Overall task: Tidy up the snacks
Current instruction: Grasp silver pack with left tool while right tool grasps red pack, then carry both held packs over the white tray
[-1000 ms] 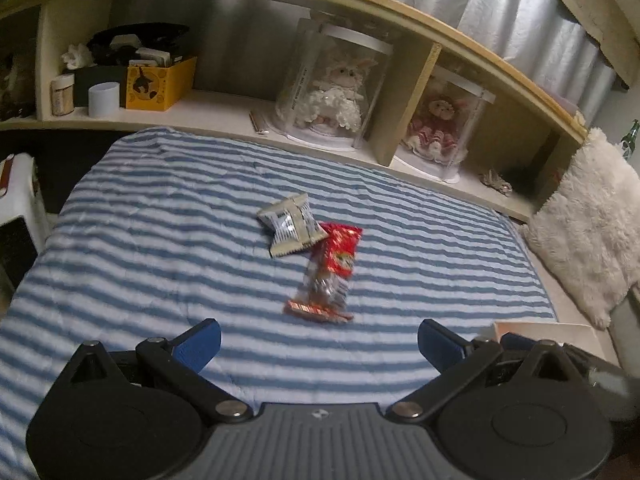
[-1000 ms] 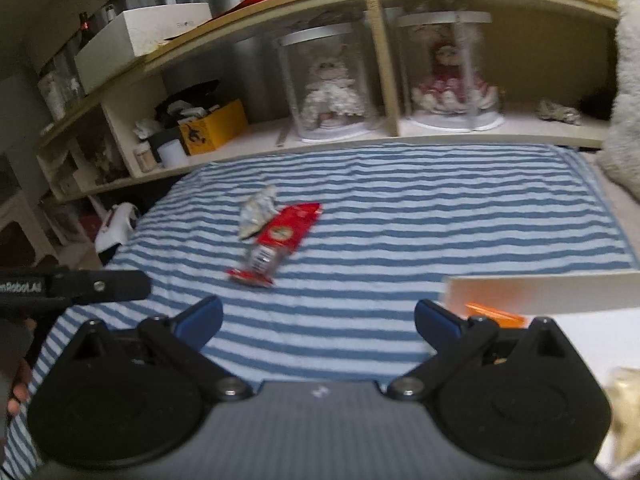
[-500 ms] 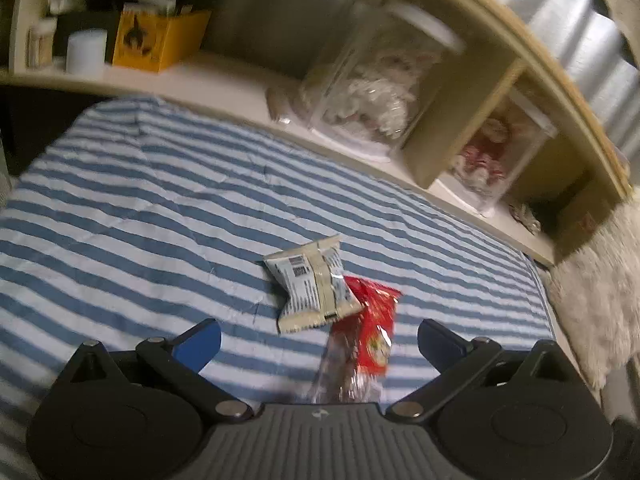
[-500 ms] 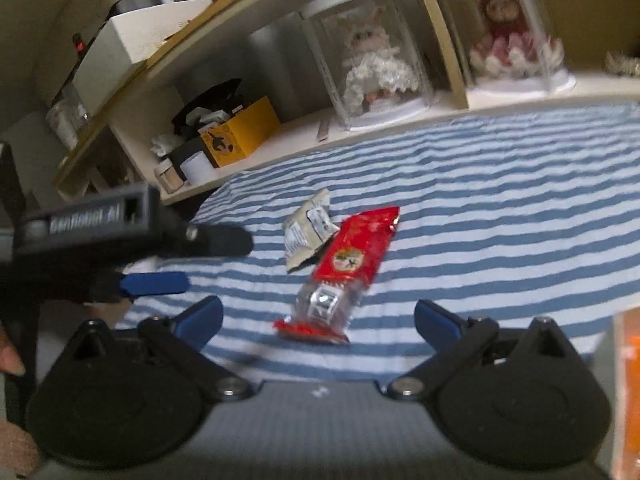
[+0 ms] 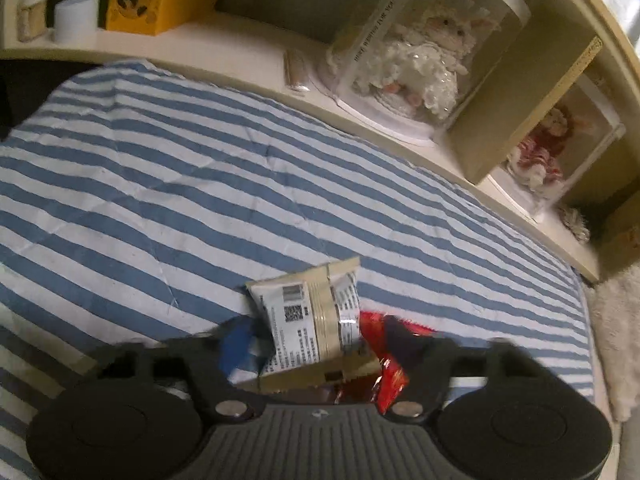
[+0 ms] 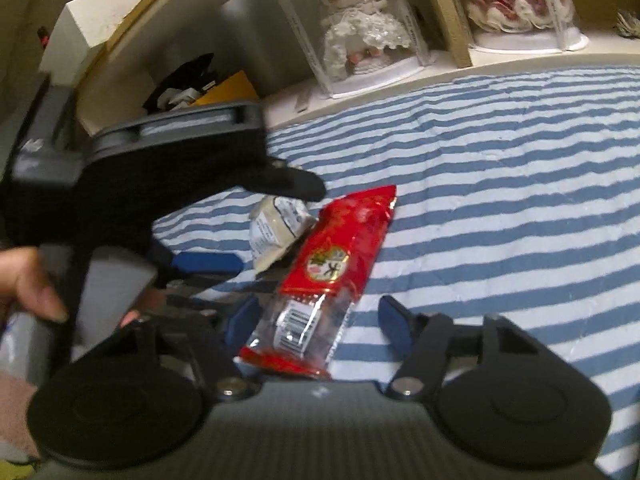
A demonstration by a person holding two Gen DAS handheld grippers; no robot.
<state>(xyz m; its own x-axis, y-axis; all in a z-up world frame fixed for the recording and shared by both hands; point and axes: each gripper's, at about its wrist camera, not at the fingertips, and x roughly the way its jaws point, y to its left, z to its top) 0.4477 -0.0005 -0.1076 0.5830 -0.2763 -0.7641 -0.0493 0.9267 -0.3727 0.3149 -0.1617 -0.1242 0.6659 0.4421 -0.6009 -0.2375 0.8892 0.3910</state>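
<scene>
The left gripper [image 5: 316, 350] sits low over the striped bedcover [image 5: 200, 184], and the beige snack packet [image 5: 308, 320] lies straight ahead of it, its near end between the two blue pads. Its jaws have just been closing from full spread; the near pad [image 5: 236, 348] looks to be at the packet's left edge, but blur hides whether either pad presses, so I cannot tell if it pinches yet. The packet's long axis runs away from this gripper, roughly along its pointing line, so the jaws would close across the narrow width.

To the right of that packet, touching it and partly under its corner, lies the red snack bar [image 6: 340, 264]. The right gripper [image 6: 318, 320] has the bar's clear near end between its fingers, and its jaws too have just been closing. A gap shows at the right pad [image 6: 394, 320], so they are half spread and not gripping. The bar's long axis points ahead and slightly right of this gripper.

Each hand is nearest its own snack; the left gripper crosses close in front of the right one, so crowding is the likely risk.
</scene>
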